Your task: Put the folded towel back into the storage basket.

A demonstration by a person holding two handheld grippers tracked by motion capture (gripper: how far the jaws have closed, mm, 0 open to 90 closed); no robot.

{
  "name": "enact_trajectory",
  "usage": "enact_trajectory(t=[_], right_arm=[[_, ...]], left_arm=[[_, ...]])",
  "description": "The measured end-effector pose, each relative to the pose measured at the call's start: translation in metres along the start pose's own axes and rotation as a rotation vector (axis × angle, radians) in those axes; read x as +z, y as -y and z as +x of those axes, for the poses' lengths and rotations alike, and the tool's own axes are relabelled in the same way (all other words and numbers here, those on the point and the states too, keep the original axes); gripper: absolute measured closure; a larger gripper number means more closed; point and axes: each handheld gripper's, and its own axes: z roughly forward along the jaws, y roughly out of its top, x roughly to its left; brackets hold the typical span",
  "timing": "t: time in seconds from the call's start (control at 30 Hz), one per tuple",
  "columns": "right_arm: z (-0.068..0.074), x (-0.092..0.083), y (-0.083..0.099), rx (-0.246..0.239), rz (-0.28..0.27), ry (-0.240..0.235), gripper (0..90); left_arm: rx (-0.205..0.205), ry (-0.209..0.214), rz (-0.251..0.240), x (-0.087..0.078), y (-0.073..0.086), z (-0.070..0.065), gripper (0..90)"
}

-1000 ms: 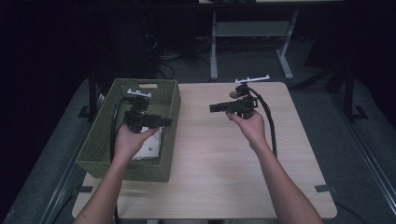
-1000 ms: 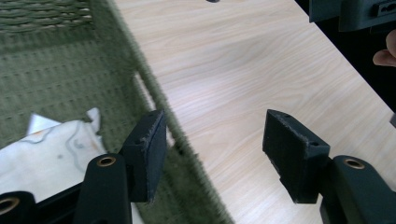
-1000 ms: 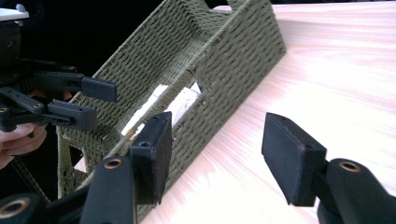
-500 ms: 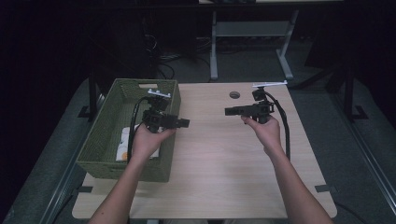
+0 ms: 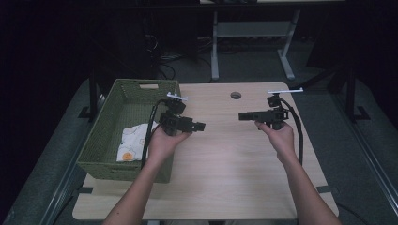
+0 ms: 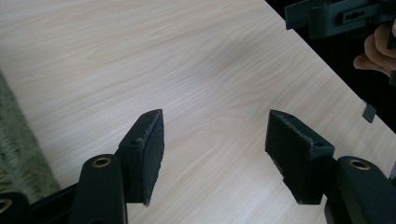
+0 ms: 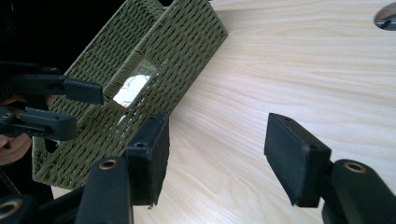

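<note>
I'm holding the left gripper (image 5: 199,126) over the table (image 5: 225,159), just beside the green basket (image 5: 101,140), its jaws standing released with nothing but bare wood between them. The right gripper (image 5: 244,116) is facing it from well apart, jaws likewise spread and empty. A white patterned cloth (image 5: 131,143) is lying inside the basket, untouched

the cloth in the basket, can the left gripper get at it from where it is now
Probably yes. The basket is open on top and nothing covers the cloth. The left gripper stands open and empty over the table beside the basket, pointing away, so the hand would have to swing back over the rim.
</note>
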Motion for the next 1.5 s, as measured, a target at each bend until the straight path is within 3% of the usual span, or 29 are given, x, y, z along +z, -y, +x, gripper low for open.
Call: enact_trajectory(t=[0.9,1.3,1.5], right_arm=[[-0.044,-0.039,0.033,0.074,-0.024,0.045,38.7],[-0.06,-0.053,0.049,0.105,-0.031,0.044,37.4],[-0.068,-0.059,0.058,0.115,-0.035,0.044,36.3]], left_arm=[[0.032,0.047,0.009,0.053,0.0,-0.036,35.4],[0.008,0.069,0.0,0.072,0.011,-0.043,34.2],[0.011,0.077,0.02,0.081,0.017,-0.045,33.0]])
